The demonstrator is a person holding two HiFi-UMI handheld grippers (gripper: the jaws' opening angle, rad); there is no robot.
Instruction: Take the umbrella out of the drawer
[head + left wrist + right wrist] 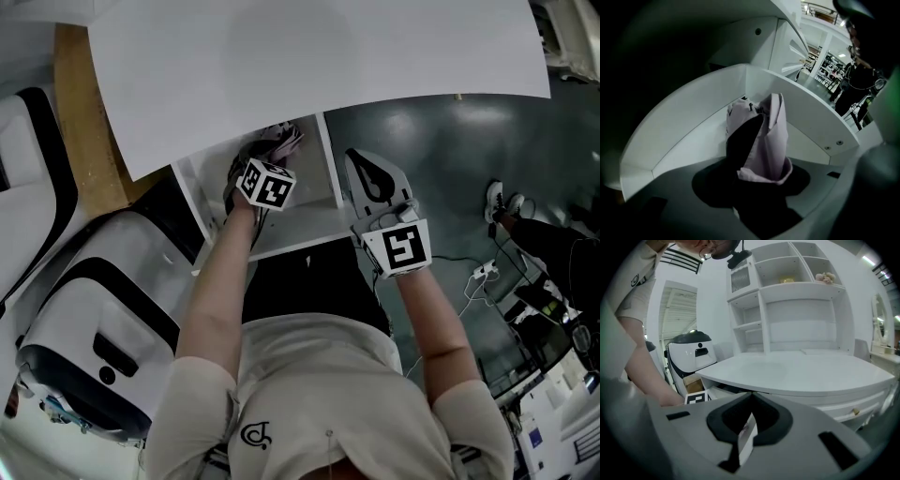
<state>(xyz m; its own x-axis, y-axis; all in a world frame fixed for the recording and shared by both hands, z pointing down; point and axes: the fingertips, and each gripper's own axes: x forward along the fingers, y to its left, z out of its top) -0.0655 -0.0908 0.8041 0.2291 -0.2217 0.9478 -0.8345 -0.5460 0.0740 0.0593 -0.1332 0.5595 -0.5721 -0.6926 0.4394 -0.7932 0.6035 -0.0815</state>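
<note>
The biggest thing here is the white desk (319,56). Under its top, the drawer (300,244) is pulled out and open.

The umbrella (761,140) is inside the drawer, near the back wall. It is folded up small. Its cloth is light pink with black parts.

I think it will be light and easy to lift. The cloth is soft and loose, so it can squash and slide under a grip. It has hard, thin rods inside, and these could bend if it is squeezed too hard. The best place to hold it is round the thick middle of the bundle. There the rods give something firm to press on. A loose flap of cloth is a bad place, because it could pull out and let the umbrella drop.

The left gripper (752,180) reaches down into the drawer. The umbrella stands right between its two jaws and sticks out past them. The jaws are closed round the lower part of the bundle.

The right gripper (749,420) is at the right front corner of the drawer, well away from the umbrella. Its jaws are nearly together, with a thin white edge between them. That edge looks like part of the drawer, but I am not sure.
</note>
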